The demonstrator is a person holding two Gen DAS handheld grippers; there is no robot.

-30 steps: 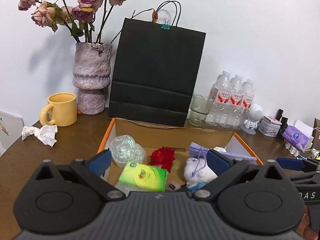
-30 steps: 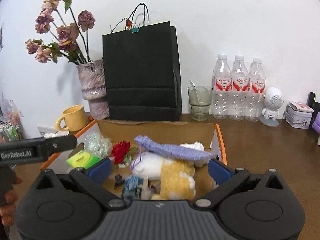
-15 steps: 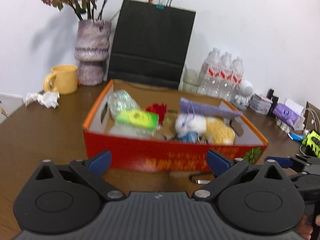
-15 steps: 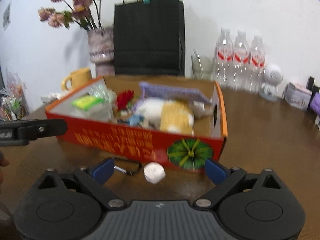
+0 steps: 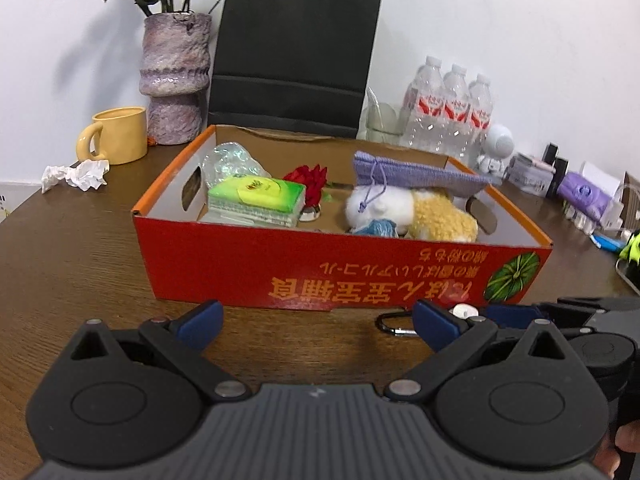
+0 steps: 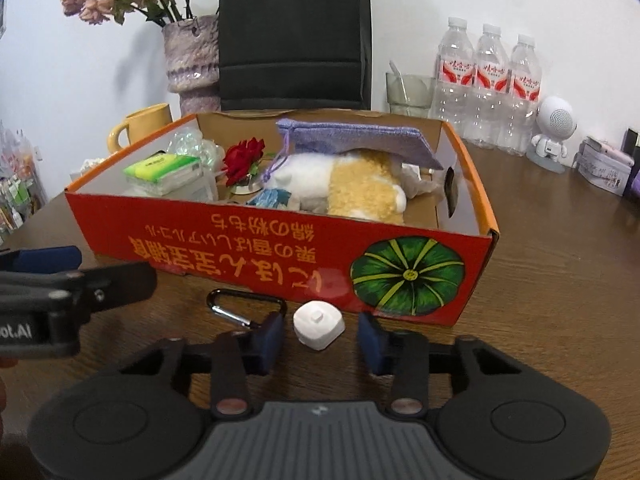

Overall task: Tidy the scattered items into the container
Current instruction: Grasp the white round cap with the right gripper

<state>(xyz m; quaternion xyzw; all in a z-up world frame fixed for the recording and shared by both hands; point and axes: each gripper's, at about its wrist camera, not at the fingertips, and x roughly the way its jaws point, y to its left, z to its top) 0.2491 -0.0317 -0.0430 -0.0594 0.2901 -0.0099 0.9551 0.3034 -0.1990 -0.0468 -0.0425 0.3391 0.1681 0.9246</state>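
Observation:
A red cardboard box (image 6: 256,256) stands on the brown table and holds a green tissue pack (image 6: 162,168), a red rose (image 6: 244,158), a plush toy (image 6: 344,188) and a purple pouch (image 6: 352,138). In front of it lie a small white cap-like piece (image 6: 319,326) and a black carabiner (image 6: 246,306). My right gripper (image 6: 322,336) is low over the table, its jaws closing with the white piece between them; a gap shows on both sides. My left gripper (image 5: 318,322) is open with nothing in it, in front of the box (image 5: 320,272), left of the carabiner (image 5: 394,325).
Behind the box stand a black paper bag (image 5: 296,52), a purple vase (image 5: 174,80), a yellow mug (image 5: 118,134), a glass (image 6: 408,90), water bottles (image 6: 488,84) and a white robot figure (image 6: 554,132). Crumpled paper (image 5: 76,174) lies at the left, small tins (image 5: 532,168) at the right.
Both grippers came down from above the box to the table in front of it. The right jaws narrowed from wide open around the white piece. The left jaws stayed wide.

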